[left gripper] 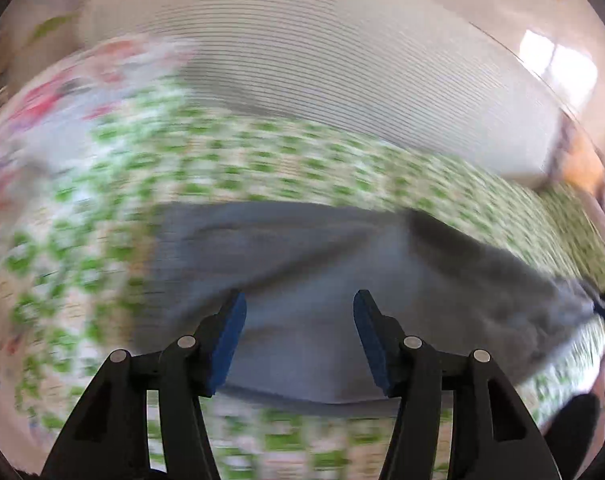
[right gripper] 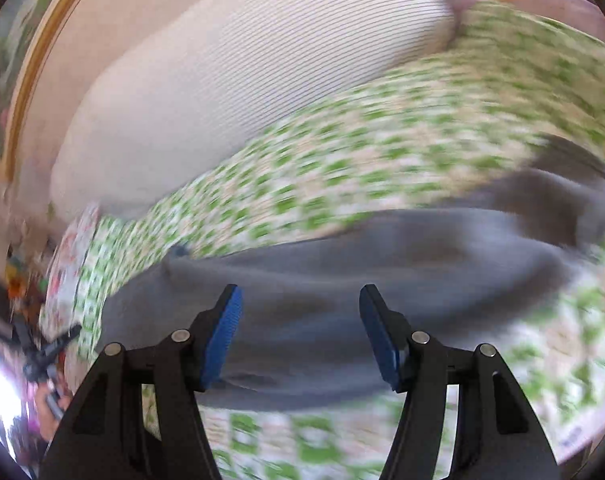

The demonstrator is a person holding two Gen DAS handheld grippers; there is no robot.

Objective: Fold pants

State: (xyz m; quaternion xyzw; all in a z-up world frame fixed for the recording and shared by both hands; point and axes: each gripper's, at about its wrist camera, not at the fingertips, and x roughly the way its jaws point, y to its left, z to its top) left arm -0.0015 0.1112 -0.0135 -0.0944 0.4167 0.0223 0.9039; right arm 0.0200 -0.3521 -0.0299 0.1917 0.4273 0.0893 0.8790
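Hovering released: left gripper (left gripper: 299, 300), right gripper (right gripper: 301, 294), above grey pants (left gripper: 302, 256) on bedspread (left gripper: 262, 152).

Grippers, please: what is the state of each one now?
Left gripper: open, nothing held, above the grey pants.
Right gripper: open, nothing held.

- The pants (left gripper: 302, 264) are spread flat on the patterned sheet (left gripper: 262, 152); sheet is seen on all sides of them.
- Behind the sheet, a ribbed cushion (left gripper: 342, 60) is set along its far edge.
- In the left wrist view, the left gripper (left gripper: 298, 336) is placed above the near part of the pants, its 2 fingers apart, nothing between them.
- In the right wrist view, the right gripper (right gripper: 300, 332) is likewise placed over the pants' near edge, fingers apart.
- Blurred clutter is seen at the sheet's left end.
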